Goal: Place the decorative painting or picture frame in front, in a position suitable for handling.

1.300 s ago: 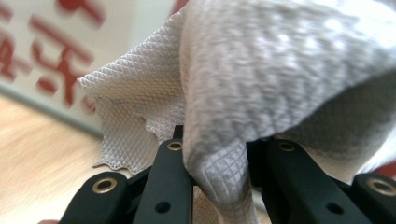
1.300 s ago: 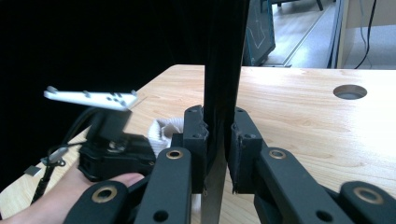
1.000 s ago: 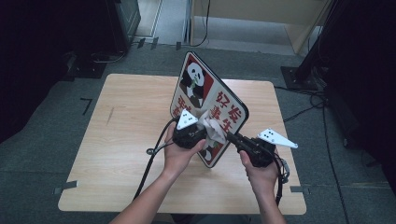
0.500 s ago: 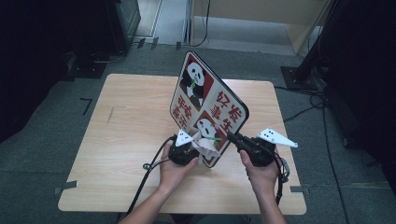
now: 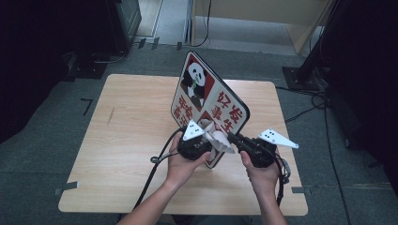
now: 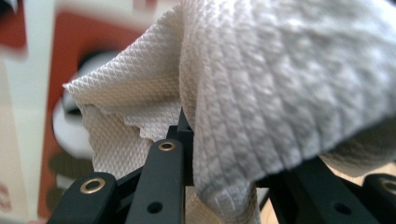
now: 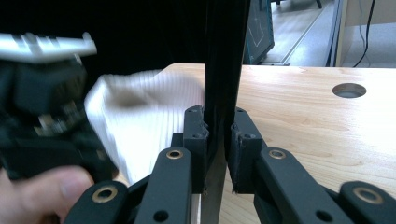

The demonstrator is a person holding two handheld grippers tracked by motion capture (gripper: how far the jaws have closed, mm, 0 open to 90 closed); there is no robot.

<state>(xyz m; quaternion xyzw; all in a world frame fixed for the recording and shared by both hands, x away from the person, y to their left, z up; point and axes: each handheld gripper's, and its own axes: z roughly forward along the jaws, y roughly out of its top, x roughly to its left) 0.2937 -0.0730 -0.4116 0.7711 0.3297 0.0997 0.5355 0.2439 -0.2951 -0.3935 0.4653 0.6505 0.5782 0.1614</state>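
Grey carpet all round, dark racks upper left of the high view, cables on the floor at right. Pale wood tabletop [image 5: 126, 122] sits mid-frame, tape at its near corners, and a round hole [image 7: 350, 90] shows at right in the right tool view.

Sign [image 5: 206, 105] stands tilted on a lower corner, centre of the high view, panda panel up top, red characters below. It's a thin rigid board with a dark rim and what looks like a glossy face, so stiff, probably light, and likely slippery under pads. Right tool [image 5: 234, 138] is clenched on its lower right edge; in the right tool view the black edge [image 7: 223, 60] runs straight up between the two jaws. Edge grip is the right call here: it keeps the printed face free. One-point clamp means the board may pivot if pushed hard.

Cloth [image 5: 217, 137] is white, waffle-textured, soft and limp, bunched against the lower face of the sign, centre of the high view. Left tool [image 5: 205, 135] is grasping it; in the left tool view the cloth [image 6: 261, 93] drapes over the jaws with a fold pinched between them. The blur there makes it hard to say how much cloth is caught. Light stuff that conforms to the face, but could slip out under drag.

Work reads as wiping the sign.
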